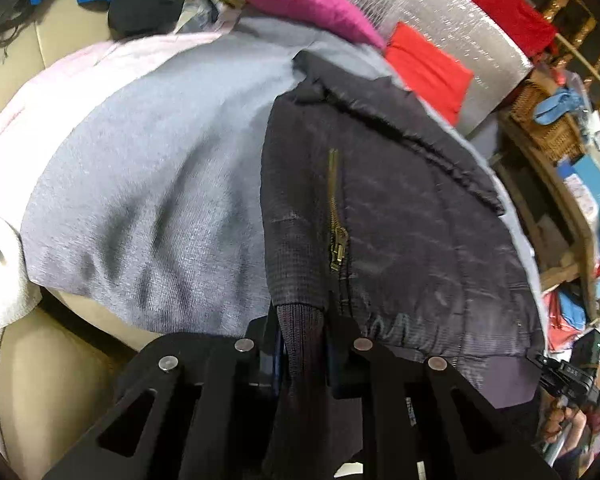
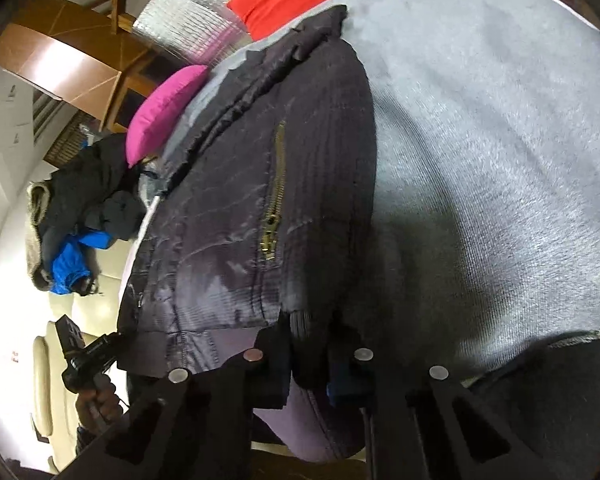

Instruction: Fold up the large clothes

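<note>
Left wrist view: my left gripper [image 1: 302,354] pinches the jacket's [image 1: 400,220] ribbed cuff [image 1: 298,320]; my right gripper [image 2: 310,364] pinches ribbed knit too. Jacket lies on a grey blanket [image 1: 160,168]. Soft, puffy, slick shell, probably light; knit edges grip best. Dark quilted, brass zip [image 1: 336,216].

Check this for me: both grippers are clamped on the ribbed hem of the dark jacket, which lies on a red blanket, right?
Not quite. The blanket under the dark jacket is grey, as the left wrist view shows. The left gripper and right gripper do clamp its ribbed hem.
</note>
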A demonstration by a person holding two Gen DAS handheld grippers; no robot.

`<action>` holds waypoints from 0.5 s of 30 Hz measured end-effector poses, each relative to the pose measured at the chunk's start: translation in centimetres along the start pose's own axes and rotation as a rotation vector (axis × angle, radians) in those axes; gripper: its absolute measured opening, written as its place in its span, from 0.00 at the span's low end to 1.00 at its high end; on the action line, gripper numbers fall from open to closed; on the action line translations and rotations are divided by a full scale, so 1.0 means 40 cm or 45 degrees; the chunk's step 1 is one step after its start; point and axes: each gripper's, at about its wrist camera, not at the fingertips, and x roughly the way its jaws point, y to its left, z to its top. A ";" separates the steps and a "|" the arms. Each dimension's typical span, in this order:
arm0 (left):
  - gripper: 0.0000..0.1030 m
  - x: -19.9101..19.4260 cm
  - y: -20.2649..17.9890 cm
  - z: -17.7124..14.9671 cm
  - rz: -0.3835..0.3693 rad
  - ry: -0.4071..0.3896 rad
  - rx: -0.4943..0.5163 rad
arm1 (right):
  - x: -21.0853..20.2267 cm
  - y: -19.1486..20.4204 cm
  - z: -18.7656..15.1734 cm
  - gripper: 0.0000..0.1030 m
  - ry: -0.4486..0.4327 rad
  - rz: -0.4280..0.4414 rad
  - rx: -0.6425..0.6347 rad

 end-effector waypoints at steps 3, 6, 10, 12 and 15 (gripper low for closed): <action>0.16 -0.024 -0.006 -0.003 -0.037 -0.004 -0.002 | -0.026 -0.006 -0.007 0.12 -0.008 0.050 0.025; 0.16 -0.050 0.002 -0.012 -0.089 -0.005 -0.028 | -0.050 -0.025 -0.020 0.12 -0.015 0.128 0.080; 0.16 -0.080 -0.004 0.015 -0.156 -0.050 -0.042 | -0.093 -0.029 -0.023 0.12 -0.062 0.286 0.110; 0.16 -0.097 -0.013 0.034 -0.196 -0.082 -0.042 | -0.113 -0.019 -0.011 0.12 -0.092 0.349 0.097; 0.16 -0.116 -0.026 0.066 -0.239 -0.126 -0.033 | -0.130 -0.007 0.011 0.11 -0.116 0.409 0.080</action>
